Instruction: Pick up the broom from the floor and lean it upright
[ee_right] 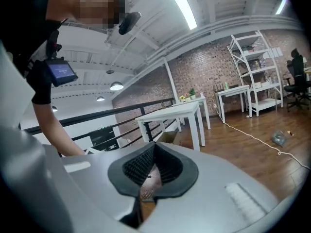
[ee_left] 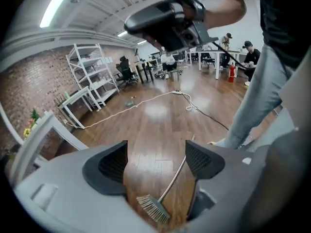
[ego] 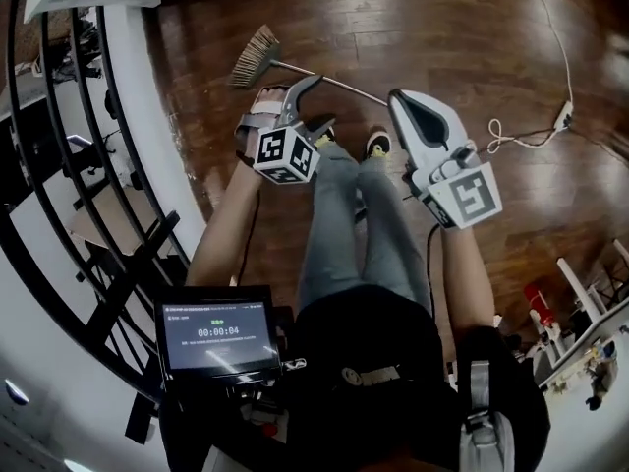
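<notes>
- Closest to the head camera is the person's dark top (ego: 373, 362), with a small lit screen (ego: 216, 334) at the chest and both legs reaching forward to the shoes (ego: 378, 144).
- Wooden floor (ego: 413, 28) stretches wide and open beyond the feet and out to the right.
- Black railing (ego: 59, 165) and a white curved ledge (ego: 147, 116) bound the floor on the left, so room to move lies ahead and rightward.
- Left claw (ego: 322, 101) is tilted down over the floor with its jaws spread wide and nothing touching them; in the left gripper view (ee_left: 156, 161) the floor shows through the gap.
- Right claw (ego: 401, 101) is held nearer level, its jaws pressed together on nothing (ee_right: 151, 166).
- Broom (ego: 257, 57) lies flat on the floor, bristle head near the ledge and its thin handle running right toward the shoes; it is below the left claw's gap (ee_left: 175, 176), untouched.
- White cord (ego: 550, 67) trails across the floor at far right, well apart from the broom.
</notes>
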